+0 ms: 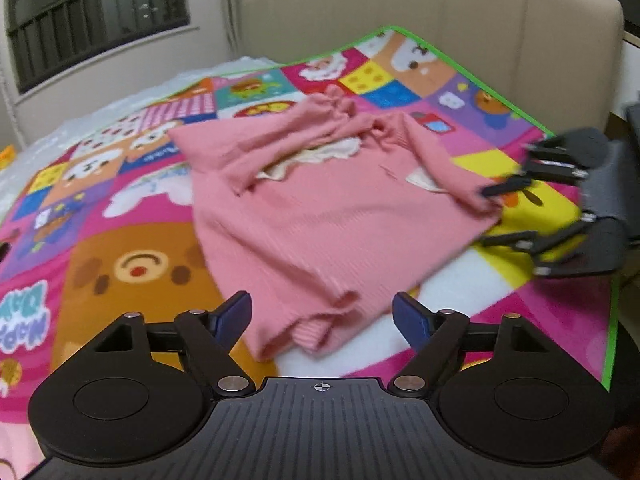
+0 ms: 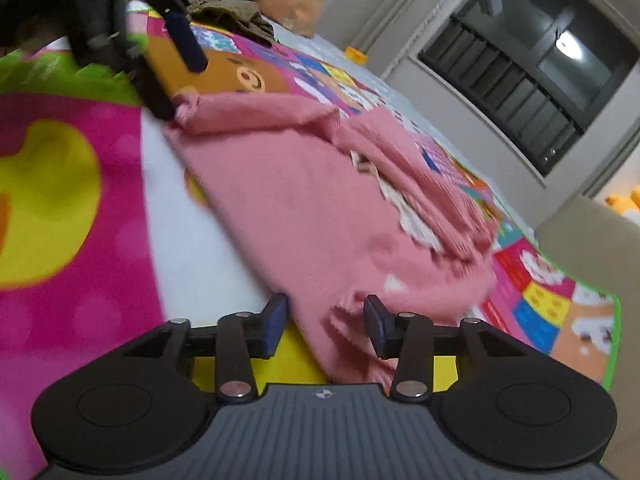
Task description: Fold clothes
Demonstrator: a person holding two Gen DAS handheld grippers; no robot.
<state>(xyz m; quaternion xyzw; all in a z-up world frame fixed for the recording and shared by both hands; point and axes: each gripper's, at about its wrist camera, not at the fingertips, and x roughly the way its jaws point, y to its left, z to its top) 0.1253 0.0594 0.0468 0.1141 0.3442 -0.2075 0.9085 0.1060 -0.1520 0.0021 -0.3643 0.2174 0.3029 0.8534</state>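
Here, a pink sweater lies spread on a colourful cartoon mat that covers a bed, with a beige headboard beyond the sweater. The sleeves are folded in across the sweater's top, and a cream lace collar shows between them. The left gripper stands released, its blue pads on either side of the sweater's near hem corner. The right gripper is also spread apart, with a corner of the sweater between its fingers, not clamped.
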